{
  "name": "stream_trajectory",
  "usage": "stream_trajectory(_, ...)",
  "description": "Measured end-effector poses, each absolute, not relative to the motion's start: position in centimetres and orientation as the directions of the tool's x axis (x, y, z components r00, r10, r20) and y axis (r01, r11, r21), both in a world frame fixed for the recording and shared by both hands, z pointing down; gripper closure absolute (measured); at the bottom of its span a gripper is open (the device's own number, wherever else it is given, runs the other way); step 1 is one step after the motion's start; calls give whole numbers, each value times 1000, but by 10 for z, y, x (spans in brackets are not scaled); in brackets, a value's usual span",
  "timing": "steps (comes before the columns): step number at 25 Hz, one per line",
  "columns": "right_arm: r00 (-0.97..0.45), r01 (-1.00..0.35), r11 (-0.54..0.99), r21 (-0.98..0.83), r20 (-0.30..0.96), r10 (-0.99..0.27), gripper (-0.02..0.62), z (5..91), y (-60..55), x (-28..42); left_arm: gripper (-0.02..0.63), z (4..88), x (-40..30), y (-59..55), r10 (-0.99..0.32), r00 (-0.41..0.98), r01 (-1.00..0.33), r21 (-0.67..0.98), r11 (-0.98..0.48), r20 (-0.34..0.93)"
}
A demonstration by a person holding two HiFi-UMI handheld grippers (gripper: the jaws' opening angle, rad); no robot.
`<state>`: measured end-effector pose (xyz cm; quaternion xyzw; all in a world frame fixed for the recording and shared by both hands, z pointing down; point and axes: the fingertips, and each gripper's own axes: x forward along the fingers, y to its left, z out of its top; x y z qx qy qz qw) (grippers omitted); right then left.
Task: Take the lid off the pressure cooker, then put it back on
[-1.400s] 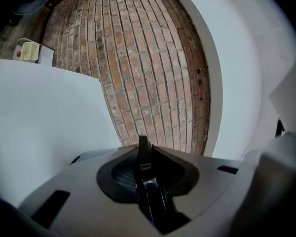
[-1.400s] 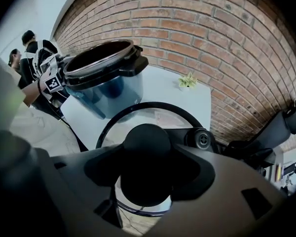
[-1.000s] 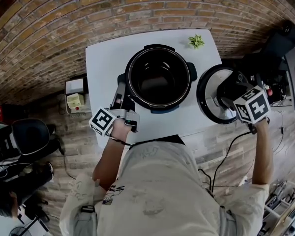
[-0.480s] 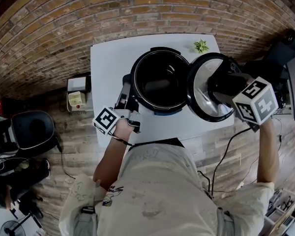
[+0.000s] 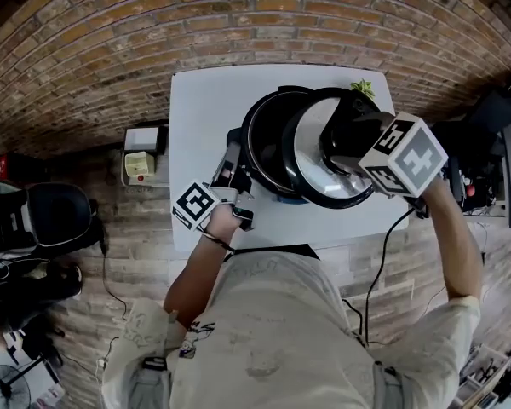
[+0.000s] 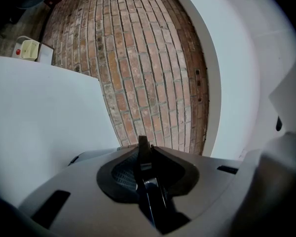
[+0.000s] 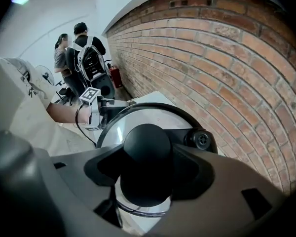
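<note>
Right tool [image 7: 147,176] grips lid knob [image 7: 147,144] wide; left tool [image 6: 149,180] pinches cooker handle [image 6: 143,151].

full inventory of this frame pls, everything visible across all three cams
brick wall: 1, red-brown, behind table
table: 1, white, against wall
pressure cooker: 1, black, open, on table
lid: 1, silver with black rim, tilted over cooker's right side
knob: 1, black, on lid
plant: 1, green, table's far right corner
box: 1, cream with red button, left of table
chair: 1, black, far left
fire extinguisher: 1, red, by wall
cable: 1, black, right of table
bystanders: 2, dark clothes, background of right gripper view
left gripper: 1, grey, white marker cube, fingers closed on cooker's side handle
right gripper: 1, same, fingers clamped on knob
</note>
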<state>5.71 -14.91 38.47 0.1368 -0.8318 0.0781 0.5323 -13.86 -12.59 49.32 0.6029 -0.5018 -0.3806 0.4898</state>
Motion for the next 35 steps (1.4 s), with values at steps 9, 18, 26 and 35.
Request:
stream_trajectory(9, -401, -240, 969, -61, 915, -42, 302, 409, -151, 7, 514, 493, -138, -127, -977, 211, -231, 973, -18, 32)
stream_trajectory(18, -345, -205, 971, -121, 938, 44, 301, 426, -163, -22, 514, 493, -139, -126, -976, 215, -221, 975, -23, 26)
stream_trajectory(26, -300, -165, 982, -95, 953, 42, 298, 433, -164, -23, 515, 490, -137, -127, -976, 216, -196, 979, -46, -2)
stream_trajectory(35, -271, -147, 986, -76, 962, 33, 298, 433, -165, -23, 515, 488, -137, -129, -976, 215, -184, 981, -60, -19)
